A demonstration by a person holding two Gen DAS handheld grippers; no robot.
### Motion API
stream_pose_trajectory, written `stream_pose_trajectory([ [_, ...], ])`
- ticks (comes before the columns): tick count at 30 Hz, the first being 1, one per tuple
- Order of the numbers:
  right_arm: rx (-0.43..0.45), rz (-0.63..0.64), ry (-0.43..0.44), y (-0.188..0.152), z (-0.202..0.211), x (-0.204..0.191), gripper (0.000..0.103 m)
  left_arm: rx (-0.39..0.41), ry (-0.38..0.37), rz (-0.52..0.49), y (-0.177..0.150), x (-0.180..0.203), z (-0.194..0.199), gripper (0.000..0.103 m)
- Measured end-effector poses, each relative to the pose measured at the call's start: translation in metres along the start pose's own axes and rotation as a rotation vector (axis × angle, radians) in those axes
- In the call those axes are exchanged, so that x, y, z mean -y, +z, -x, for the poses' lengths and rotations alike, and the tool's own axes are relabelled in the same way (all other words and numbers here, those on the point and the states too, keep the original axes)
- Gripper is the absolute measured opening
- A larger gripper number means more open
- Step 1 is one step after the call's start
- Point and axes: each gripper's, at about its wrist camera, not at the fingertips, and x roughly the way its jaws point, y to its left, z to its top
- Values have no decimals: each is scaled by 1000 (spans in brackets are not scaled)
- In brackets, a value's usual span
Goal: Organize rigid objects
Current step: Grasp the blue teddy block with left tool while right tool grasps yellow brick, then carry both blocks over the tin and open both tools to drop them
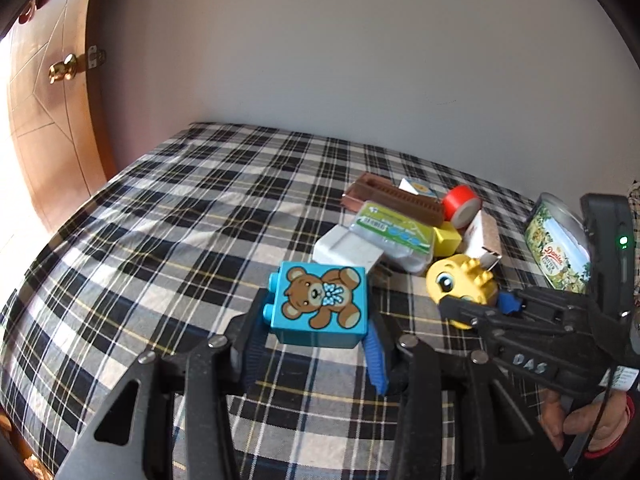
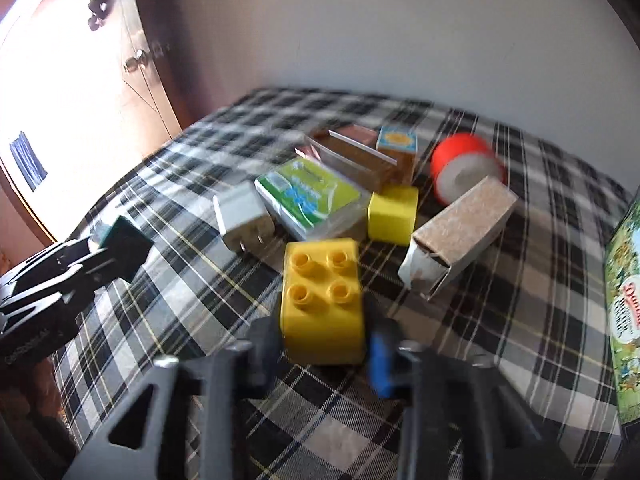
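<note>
Blue teddy-bear block [image 1: 320, 305] clamped between the fingers of the left gripper [image 1: 316, 320], lifted just above the plaid cloth [image 1: 160, 240], studs facing left. Yellow studded block [image 2: 322, 300] pinched between the fingers of the right gripper [image 2: 324, 344], studs up, near side of the pile; a cartoon eye on its face in the left wrist view. No earlier view to compare.

Relative to the yellow studded block:
- just beyond and left, white plug adapter [image 2: 244, 220], prongs toward the camera;
- just beyond, clear packet with a green label [image 2: 312, 196], lying flat;
- beyond and right, small yellow cube [image 2: 394, 214], touching the packet's edge;
- right, open cardboard box [image 2: 460, 236] on its side, flap end nearest; contents not visible;
- farther back, brown open-topped tray [image 2: 352, 156]; cannot tell whether anything lies inside;
- beside that tray, small box with a sun print [image 2: 398, 148], upright;
- far right rear, orange roll with a white core [image 2: 464, 168], on its side;
- far right edge, printed cookie tin [image 2: 624, 320], only partly in frame, inside hidden.

Wooden door with a brass knob [image 1: 62, 68] off to the left of everything. A hand [image 1: 592, 424] wrapped around the right gripper's handle.
</note>
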Motion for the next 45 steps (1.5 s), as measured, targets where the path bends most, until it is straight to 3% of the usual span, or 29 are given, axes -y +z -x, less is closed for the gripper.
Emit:
stream_pose_trajectory([
  [4,45,-37,39,-3,14,8,34,0,4,7,0,3,-1,42],
  [8,173,-26,74,-6,52,17,34,29,3,-4,5,14,6,42],
  [13,346,-52,-22,-11,96,42,34,87,-24,-29,15,42,13,42],
  [17,433,-71,-108,-20,125,71,34,100,-55,-74,22,75,8,42],
  [22,471,-77,-183,-37,152,110,34,107,-121,-124,28,123,0,42],
  [29,522,-150,-238,-48,182,151,34,176,-206,-199,36,195,3,42],
  [34,558,-169,-381,-59,204,174,34,199,-253,-251,36,240,-1,42],
  [45,519,-262,-564,-73,222,225,34,168,-315,-321,33,330,-26,42],
])
